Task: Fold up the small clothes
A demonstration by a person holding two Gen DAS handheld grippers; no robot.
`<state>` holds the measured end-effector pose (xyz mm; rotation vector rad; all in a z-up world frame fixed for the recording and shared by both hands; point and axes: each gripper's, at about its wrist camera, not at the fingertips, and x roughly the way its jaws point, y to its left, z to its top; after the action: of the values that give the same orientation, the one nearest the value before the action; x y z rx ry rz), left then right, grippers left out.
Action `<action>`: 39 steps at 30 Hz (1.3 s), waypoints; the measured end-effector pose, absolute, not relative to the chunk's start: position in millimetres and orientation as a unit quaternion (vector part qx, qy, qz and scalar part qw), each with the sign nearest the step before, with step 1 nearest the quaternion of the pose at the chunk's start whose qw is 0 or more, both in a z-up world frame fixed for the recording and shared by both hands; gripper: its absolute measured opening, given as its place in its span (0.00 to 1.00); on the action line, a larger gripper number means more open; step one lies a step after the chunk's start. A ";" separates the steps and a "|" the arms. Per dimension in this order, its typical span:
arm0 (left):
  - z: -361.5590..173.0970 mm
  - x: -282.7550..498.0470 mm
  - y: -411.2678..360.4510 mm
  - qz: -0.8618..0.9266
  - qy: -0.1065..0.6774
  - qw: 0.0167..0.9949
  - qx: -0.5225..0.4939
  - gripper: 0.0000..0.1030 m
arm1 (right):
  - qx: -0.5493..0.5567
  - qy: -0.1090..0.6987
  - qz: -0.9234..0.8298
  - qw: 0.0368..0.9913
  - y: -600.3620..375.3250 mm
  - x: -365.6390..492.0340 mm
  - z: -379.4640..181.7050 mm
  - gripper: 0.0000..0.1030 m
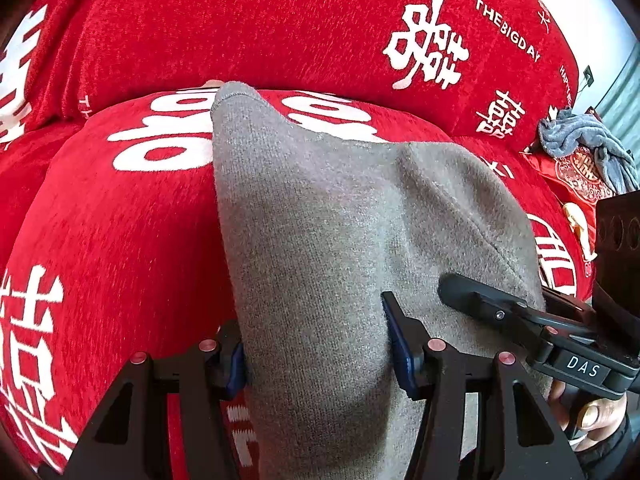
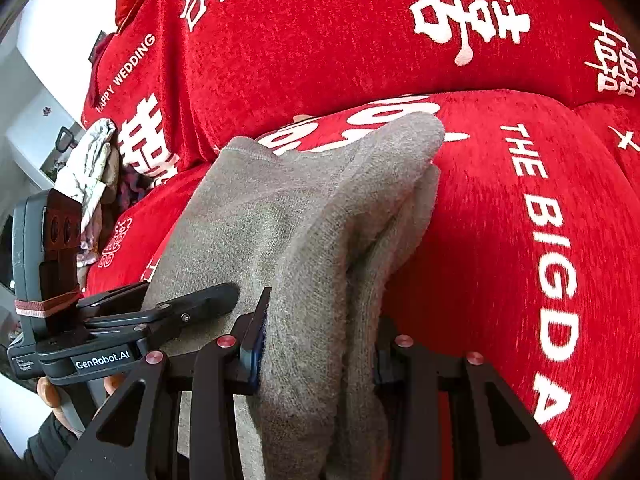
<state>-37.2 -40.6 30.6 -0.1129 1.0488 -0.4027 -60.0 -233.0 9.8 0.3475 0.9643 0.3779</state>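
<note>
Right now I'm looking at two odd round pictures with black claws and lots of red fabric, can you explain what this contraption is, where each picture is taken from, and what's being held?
No robot here: a person holds a pair of hand-held tongs in each hand, each with a wide-angle camera looking along its fingers. One picture looks out from the left tongs, the other from the right tongs; each view also shows the other tool at its edge. Both tongs grip the same grey knitted garment, which is bunched between their fingers and draped over a sofa with a red cover printed in white characters. A crumpled grey cloth lies further along the sofa in the left view; pale crumpled laundry shows in the right view.
</note>
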 end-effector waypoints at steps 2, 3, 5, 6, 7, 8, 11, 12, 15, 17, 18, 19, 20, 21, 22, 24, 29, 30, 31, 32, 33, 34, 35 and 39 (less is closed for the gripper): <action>31.6 -41.6 -39.8 -0.190 0.496 0.846 -0.051 0.56 | 0.163 0.459 0.181 0.855 -231.6 -64.9 9.8 0.40; 32.2 -44.9 -39.2 -0.190 0.495 0.846 -0.051 0.56 | 0.161 0.459 0.181 0.855 -230.5 -67.4 10.2 0.40; 32.8 -50.2 -38.0 -0.189 0.493 0.847 -0.050 0.56 | 0.158 0.458 0.183 0.856 -229.3 -72.0 11.1 0.40; 32.6 -53.0 -36.7 -0.189 0.493 0.848 -0.050 0.56 | 0.157 0.457 0.183 0.856 -228.7 -74.4 11.3 0.40; 32.9 -55.2 -36.2 -0.189 0.493 0.848 -0.050 0.56 | 0.156 0.457 0.184 0.856 -228.1 -77.2 11.2 0.40; 32.9 -57.5 -35.8 -0.188 0.492 0.849 -0.049 0.56 | 0.156 0.457 0.184 0.856 -227.6 -79.6 11.0 0.40; 32.3 -66.2 -34.2 -0.187 0.489 0.851 -0.044 0.56 | 0.154 0.455 0.186 0.857 -225.7 -86.9 10.2 0.40; 32.0 -69.2 -34.3 -0.185 0.487 0.852 -0.041 0.56 | 0.155 0.455 0.187 0.857 -225.4 -89.5 9.5 0.40; 31.0 -75.5 -33.8 -0.183 0.483 0.855 -0.036 0.56 | 0.155 0.453 0.189 0.857 -224.3 -96.8 7.2 0.40; 30.4 -79.6 -32.6 -0.183 0.480 0.857 -0.036 0.56 | 0.154 0.452 0.190 0.858 -223.4 -98.8 6.9 0.40; 29.9 -80.9 -31.5 -0.184 0.479 0.858 -0.036 0.57 | 0.154 0.451 0.191 0.858 -223.2 -100.1 6.6 0.40; 29.3 -81.7 -31.2 -0.184 0.477 0.859 -0.036 0.57 | 0.152 0.450 0.192 0.859 -222.8 -101.1 6.1 0.40; 28.4 -83.5 -31.0 -0.181 0.474 0.861 -0.033 0.59 | 0.150 0.450 0.191 0.859 -222.3 -101.7 5.6 0.40; 28.1 -85.8 -31.0 -0.175 0.469 0.865 -0.028 0.62 | 0.147 0.449 0.191 0.860 -222.0 -102.5 4.8 0.41; 28.2 -88.1 -31.0 -0.169 0.465 0.869 -0.022 0.67 | 0.142 0.449 0.189 0.862 -221.6 -103.2 3.6 0.42; 30.3 -94.5 -31.2 -0.162 0.454 0.876 -0.011 0.70 | 0.136 0.448 0.182 0.865 -222.0 -104.7 2.2 0.49; 41.4 -106.0 -31.7 -0.143 0.435 0.889 0.023 0.70 | 0.120 0.438 0.157 0.877 -230.8 -111.8 9.9 0.54; 46.1 -109.3 -31.1 -0.130 0.424 0.895 0.035 0.70 | 0.116 0.433 0.151 0.881 -232.7 -114.4 13.5 0.54; 49.3 -111.3 -30.8 -0.122 0.416 0.900 0.042 0.70 | 0.104 0.419 0.139 0.891 -234.4 -119.3 21.0 0.54; 52.6 -111.9 -30.4 -0.115 0.408 0.904 0.047 0.70 | 0.089 0.406 0.132 0.900 -234.5 -123.2 27.4 0.54; 56.3 -110.7 -29.9 -0.107 0.400 0.909 0.050 0.70 | 0.073 0.391 0.127 0.908 -233.5 -126.8 34.4 0.54; 57.6 -107.8 -30.1 -0.102 0.399 0.910 0.052 0.70 | 0.057 0.380 0.128 0.914 -231.3 -129.1 40.6 0.54; 57.6 -103.3 -31.2 -0.097 0.401 0.909 0.054 0.70 | 0.050 0.377 0.132 0.915 -229.0 -128.7 44.0 0.54; 46.3 -78.9 -32.7 -0.072 0.421 0.902 0.063 0.70 | 0.028 0.386 0.155 0.909 -214.7 -111.7 44.7 0.54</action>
<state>-78.9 -32.7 46.3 0.1303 0.8707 -0.1498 -111.7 -214.7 44.7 0.0585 0.7968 0.3208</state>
